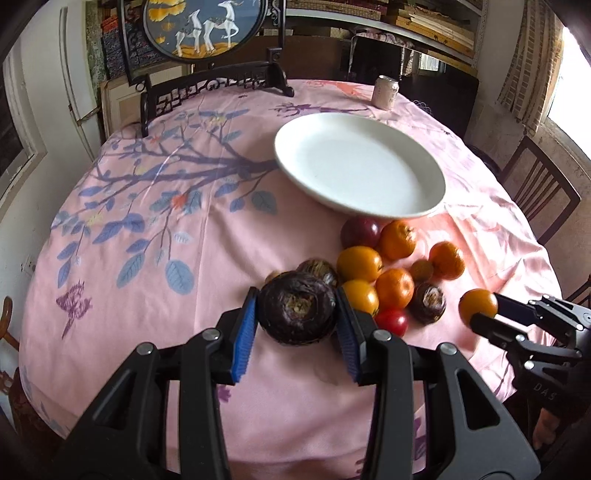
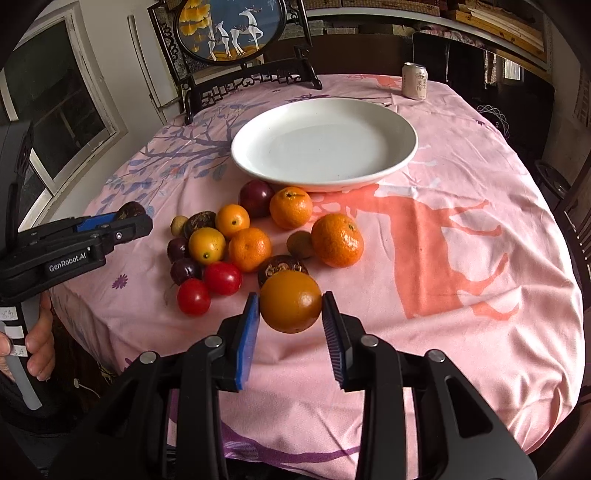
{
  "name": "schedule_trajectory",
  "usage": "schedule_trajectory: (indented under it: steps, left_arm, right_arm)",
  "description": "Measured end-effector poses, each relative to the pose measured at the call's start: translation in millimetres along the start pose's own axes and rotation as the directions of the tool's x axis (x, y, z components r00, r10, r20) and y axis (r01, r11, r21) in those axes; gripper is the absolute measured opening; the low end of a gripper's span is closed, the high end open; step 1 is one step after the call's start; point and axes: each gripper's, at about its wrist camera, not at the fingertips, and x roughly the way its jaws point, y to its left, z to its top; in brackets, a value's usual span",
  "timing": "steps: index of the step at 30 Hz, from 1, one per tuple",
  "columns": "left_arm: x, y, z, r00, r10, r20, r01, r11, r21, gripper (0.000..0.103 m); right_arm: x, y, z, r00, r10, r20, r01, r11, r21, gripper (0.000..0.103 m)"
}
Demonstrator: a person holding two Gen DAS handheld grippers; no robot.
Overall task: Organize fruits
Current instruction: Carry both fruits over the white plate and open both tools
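Two red tomatoes [image 2: 222, 277], three mandarins [image 2: 337, 240], one empty white plate [image 2: 402, 133].

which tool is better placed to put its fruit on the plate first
Probably the right. The right tool is shut on a round orange fruit, roughly in line with the empty white ceramic plate. The left tool, gripping a dark purple-brown round fruit, sits further to the plate's side.

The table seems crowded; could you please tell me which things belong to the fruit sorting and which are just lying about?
Belongs to the job:
- white plate, bare
- loose fruit pile
- dark fruit in the left gripper
- orange fruit in the right gripper

Just lying about:
- drink can
- deer picture stand
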Motion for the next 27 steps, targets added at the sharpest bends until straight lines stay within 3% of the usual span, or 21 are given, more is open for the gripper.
schedule_trajectory:
  steps: [6, 11, 15, 22, 24, 25, 27]
  left_arm:
    - [47, -17, 116, 1.000, -0.022, -0.019, 0.022, 1.000, 0.001, 0.041]
    - [124, -26, 192, 0.997, 0.000, -0.076, -0.004, 0.999, -0.048, 0.041]
    - [162, -24, 209, 0.993, -0.027, -0.118, 0.016, 0.996, -0.092, 0.041]
    - [196, -22, 216, 0.987, -0.030, -0.157, 0.015, 0.995, -0.097, 0.042]
    - [195, -18, 218, 0.988, -0.041, -0.148, 0.023, 0.993, -0.117, 0.047]
    - [191, -16, 219, 0.989, -0.049, -0.142, 0.031, 0.992, -0.125, 0.057]
    - [173, -11, 218, 0.992, -0.058, -0.115, 0.043, 0.991, -0.127, 0.060]
  right_arm:
    - [16, -24, 87, 0.997, -0.035, 0.073, 0.038, 0.999, -0.038, 0.035]
    - [84, -69, 177, 0.998, -0.059, 0.039, 0.059, 0.998, -0.005, 0.035]
    - [135, -99, 211, 0.998, -0.008, -0.061, 0.012, 0.998, 0.065, 0.035]
    - [171, -101, 229, 0.996, -0.019, -0.093, 0.023, 0.999, 0.044, 0.035]
    - [179, -101, 232, 0.994, -0.028, -0.109, 0.032, 0.999, 0.037, 0.037]
    - [178, -100, 233, 0.993, -0.046, -0.111, 0.049, 0.998, 0.031, 0.041]
    - [163, -97, 233, 0.993, -0.087, -0.077, 0.088, 0.996, 0.008, 0.041]
